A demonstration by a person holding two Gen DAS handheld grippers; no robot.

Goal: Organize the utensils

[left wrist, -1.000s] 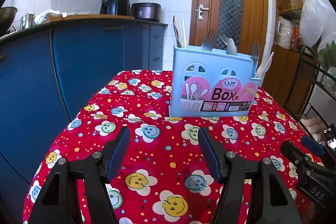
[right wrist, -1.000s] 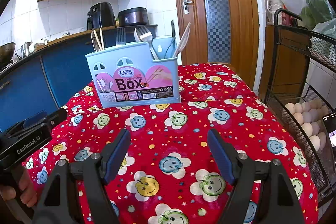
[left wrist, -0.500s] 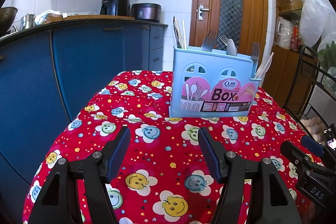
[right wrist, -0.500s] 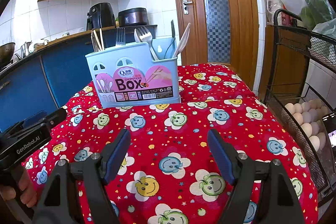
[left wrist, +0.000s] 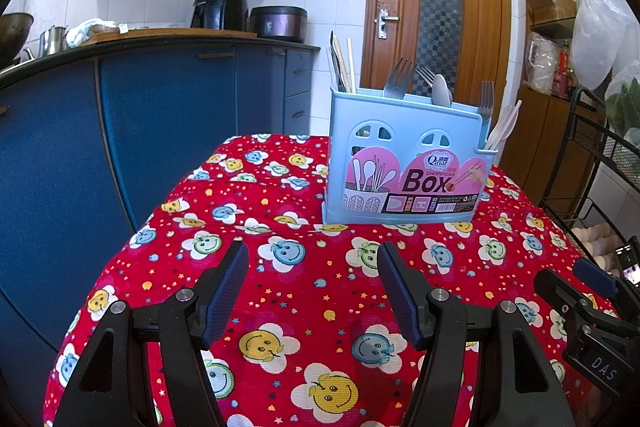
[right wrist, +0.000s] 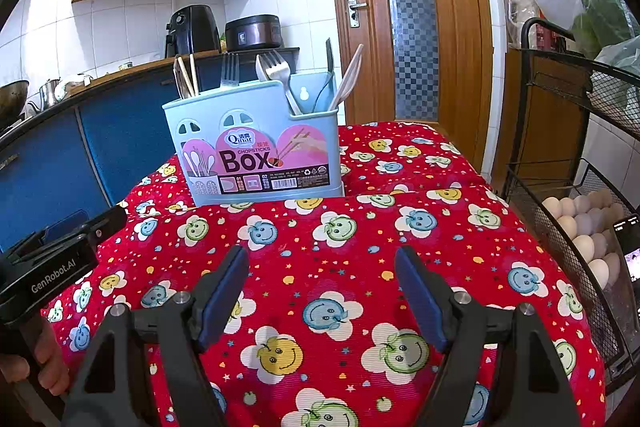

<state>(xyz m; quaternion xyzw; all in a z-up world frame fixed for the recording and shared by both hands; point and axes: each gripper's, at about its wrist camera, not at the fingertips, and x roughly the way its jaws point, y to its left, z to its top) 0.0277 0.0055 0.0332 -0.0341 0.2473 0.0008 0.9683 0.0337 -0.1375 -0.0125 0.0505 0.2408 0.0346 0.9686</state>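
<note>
A light blue utensil box (left wrist: 408,163) (right wrist: 256,147) with a pink "Box" label stands upright on the red smiley-flower tablecloth (left wrist: 304,267) (right wrist: 360,227). Chopsticks (left wrist: 344,63) (right wrist: 186,73) stick out at its left end, forks (left wrist: 398,77) (right wrist: 280,67) and a spoon (left wrist: 442,91) in the middle, pale plastic utensils (left wrist: 504,125) (right wrist: 348,75) at the right. My left gripper (left wrist: 312,267) hovers open over the cloth, well short of the box, nothing between its fingers. My right gripper (right wrist: 320,267) is likewise open and empty.
Blue cabinets (left wrist: 160,131) with a dark counter run along the left, carrying an air fryer (left wrist: 218,5) and a cooker (left wrist: 278,23). A wooden door (left wrist: 436,7) stands behind. A black wire rack (right wrist: 580,187) holding eggs (right wrist: 588,227) borders the table's right side.
</note>
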